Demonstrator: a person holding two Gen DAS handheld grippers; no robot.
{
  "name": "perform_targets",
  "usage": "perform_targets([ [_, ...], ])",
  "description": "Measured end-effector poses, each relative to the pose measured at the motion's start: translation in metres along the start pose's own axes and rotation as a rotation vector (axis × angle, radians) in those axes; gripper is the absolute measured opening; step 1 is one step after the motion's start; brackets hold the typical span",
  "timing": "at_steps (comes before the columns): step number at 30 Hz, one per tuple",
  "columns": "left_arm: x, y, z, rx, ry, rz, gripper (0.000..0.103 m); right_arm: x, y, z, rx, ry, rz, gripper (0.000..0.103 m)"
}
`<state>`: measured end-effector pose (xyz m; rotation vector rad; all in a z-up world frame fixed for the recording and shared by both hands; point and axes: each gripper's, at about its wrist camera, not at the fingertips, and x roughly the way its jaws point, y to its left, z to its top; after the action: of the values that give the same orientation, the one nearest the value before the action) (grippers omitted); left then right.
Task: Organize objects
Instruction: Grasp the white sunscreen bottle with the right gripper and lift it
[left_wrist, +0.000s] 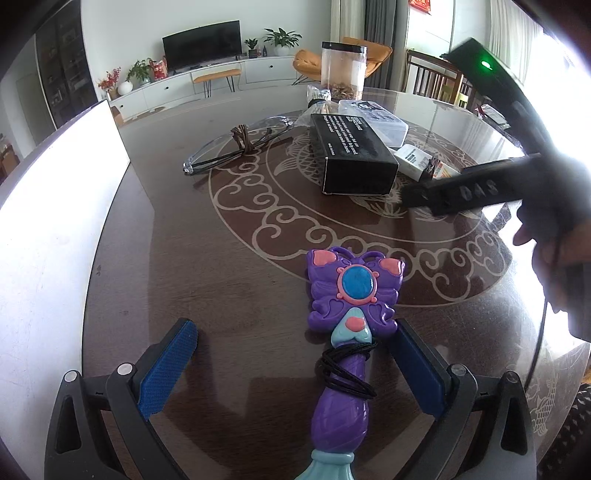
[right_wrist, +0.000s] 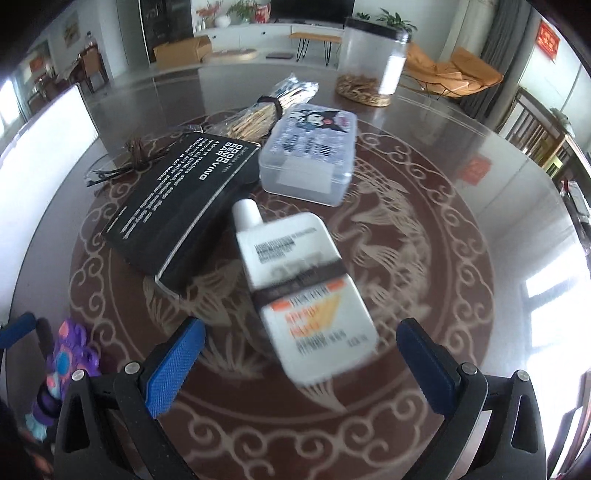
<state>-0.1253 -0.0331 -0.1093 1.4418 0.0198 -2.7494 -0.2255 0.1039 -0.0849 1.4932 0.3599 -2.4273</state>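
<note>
A purple butterfly toy wand (left_wrist: 351, 306) with a black cord wound on its handle lies on the round table between the fingers of my open left gripper (left_wrist: 291, 354), nearer the right finger. My right gripper (right_wrist: 301, 347) is open above a white flat bottle (right_wrist: 295, 280) with an orange label, which lies between its fingers. The bottle (left_wrist: 415, 160) and the right gripper (left_wrist: 406, 195), held by a hand, also show in the left wrist view. A black box (right_wrist: 184, 206) marked "odor removing bar" lies left of the bottle. The wand (right_wrist: 66, 365) shows at the lower left there.
A clear plastic case (right_wrist: 310, 158) with a cartoon sticker lies behind the bottle. Clear glasses with a brown cord (left_wrist: 236, 144), a bag of sticks (right_wrist: 266, 107) and a tall clear jar (left_wrist: 343, 70) stand farther back. A bright white panel (left_wrist: 51, 229) borders the table's left side.
</note>
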Motion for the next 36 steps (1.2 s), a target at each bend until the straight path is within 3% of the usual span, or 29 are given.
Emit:
perform_targets([
  [3,0.0,0.0,0.0,0.0,0.0,0.0,0.103,0.009,-0.003,0.009,0.069,0.006,0.039,0.103],
  [4,0.0,0.0,0.0,0.0,0.0,0.0,0.103,0.01,-0.006,0.008,0.087,-0.013,0.04,0.099],
  [5,0.0,0.0,0.0,0.0,0.0,0.0,0.103,0.008,-0.007,0.008,0.095,-0.029,0.035,0.093],
  [7,0.0,0.0,0.0,0.0,-0.001,0.0,0.103,0.003,-0.007,0.007,0.094,-0.066,0.026,0.057],
  [8,0.0,0.0,0.0,0.0,-0.001,0.0,0.103,0.0,-0.006,0.006,0.091,-0.071,0.029,0.055],
  [11,0.0,0.0,0.0,0.0,-0.001,0.0,0.103,-0.006,-0.007,-0.007,0.121,-0.071,0.07,0.055],
  [14,0.0,0.0,0.0,0.0,-0.001,0.0,0.103,-0.019,-0.002,-0.032,0.152,-0.086,0.016,0.055],
  [18,0.0,0.0,0.0,0.001,-0.001,0.0,0.103,-0.041,0.011,-0.08,0.291,-0.12,-0.091,0.055],
  [23,0.0,0.0,0.0,0.003,-0.002,0.0,0.103,-0.067,0.034,-0.124,0.333,-0.154,-0.133,0.055],
  [30,0.001,0.0,0.0,0.003,-0.002,-0.002,0.103,-0.071,0.04,-0.138,0.329,-0.18,-0.131,0.056],
  [36,0.001,0.0,0.0,0.003,-0.002,-0.002,0.103,-0.072,0.043,-0.14,0.312,-0.179,-0.121,0.075],
])
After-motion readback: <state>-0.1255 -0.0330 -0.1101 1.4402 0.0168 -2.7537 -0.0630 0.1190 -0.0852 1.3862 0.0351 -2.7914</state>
